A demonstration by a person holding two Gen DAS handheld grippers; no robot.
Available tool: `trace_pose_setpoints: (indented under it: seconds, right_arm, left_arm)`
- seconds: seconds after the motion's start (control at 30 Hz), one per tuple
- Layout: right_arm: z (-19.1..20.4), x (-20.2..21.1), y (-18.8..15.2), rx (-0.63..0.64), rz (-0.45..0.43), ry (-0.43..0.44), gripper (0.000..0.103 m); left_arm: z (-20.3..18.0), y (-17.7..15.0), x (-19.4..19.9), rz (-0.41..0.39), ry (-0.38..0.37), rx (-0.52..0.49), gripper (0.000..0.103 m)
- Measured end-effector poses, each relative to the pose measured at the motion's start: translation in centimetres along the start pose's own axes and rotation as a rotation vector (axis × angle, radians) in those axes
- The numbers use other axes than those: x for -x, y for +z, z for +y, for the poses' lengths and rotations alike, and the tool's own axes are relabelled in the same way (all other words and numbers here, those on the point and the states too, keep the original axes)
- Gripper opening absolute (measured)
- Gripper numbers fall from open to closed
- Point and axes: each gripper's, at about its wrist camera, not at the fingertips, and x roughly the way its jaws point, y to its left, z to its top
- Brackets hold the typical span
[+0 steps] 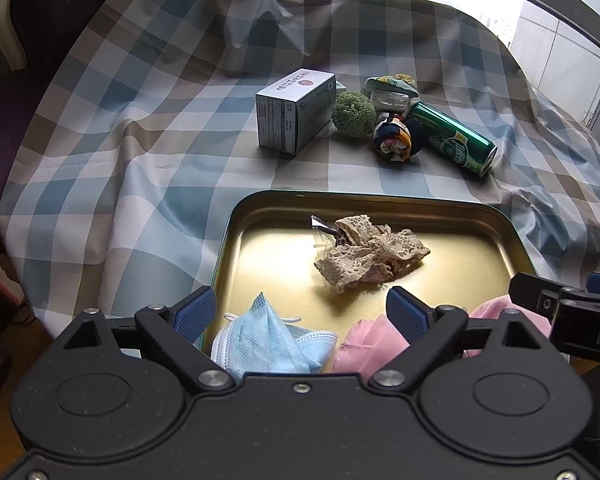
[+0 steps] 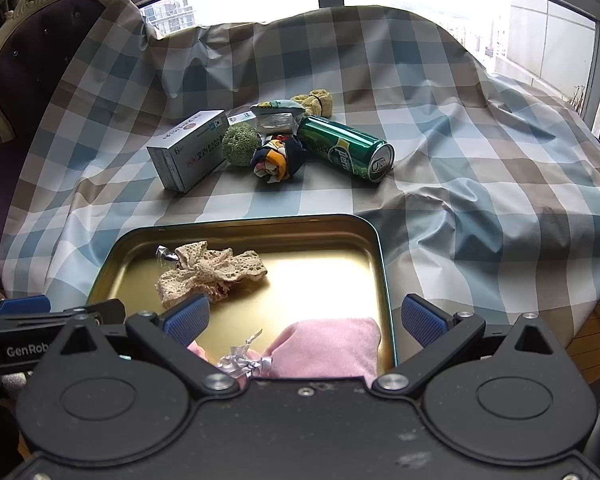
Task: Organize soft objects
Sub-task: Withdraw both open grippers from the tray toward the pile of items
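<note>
Gold tin tray [image 1: 496,256] holds three soft things: a beige lace bow [image 1: 370,256] near its middle, a blue mask [image 1: 268,342] at the near left corner, and a pink pouch [image 2: 328,346] at the near right, its neck tied with silver ribbon [image 2: 242,358]. The mask and pouch lie close together; the bow lies apart from both.

Left gripper [image 1: 300,316] hangs over the tray's near edge with its blue pads [image 1: 194,314] spread wide — nothing between them, the mask just below. Right gripper [image 2: 308,318] sits beside it, also spread and empty, above the pouch.

Farther back on the checked cloth [image 2: 480,160], well apart from the tray, a cluster waits: a green pompom [image 2: 241,150] touching a white box [image 2: 188,154], a patterned fabric ball [image 2: 278,160] just in front, a green can [image 2: 346,148] lying on its side to the right, a small cushion [image 2: 278,109] on a silver packet [image 2: 278,123] behind, and a yellow knitted piece [image 2: 316,101] at the very back — partly hidden
</note>
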Motion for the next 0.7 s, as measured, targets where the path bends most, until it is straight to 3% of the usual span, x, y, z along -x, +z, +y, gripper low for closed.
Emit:
trace_pose_setpoints:
  seconds: [0.43, 0.7]
  right_arm:
    - [0.1, -3.3, 2.2, 0.001, 0.058, -0.024, 0.103]
    - [0.3, -5.4, 4.2, 0.035, 0.085, 0.002, 0.103]
  left_arm:
    - [0.7, 2.6, -2.8, 0.080, -0.005, -0.044, 0.089]
    - [0.6, 4.8, -4.0, 0.079, -0.008, -0.070, 0.089]
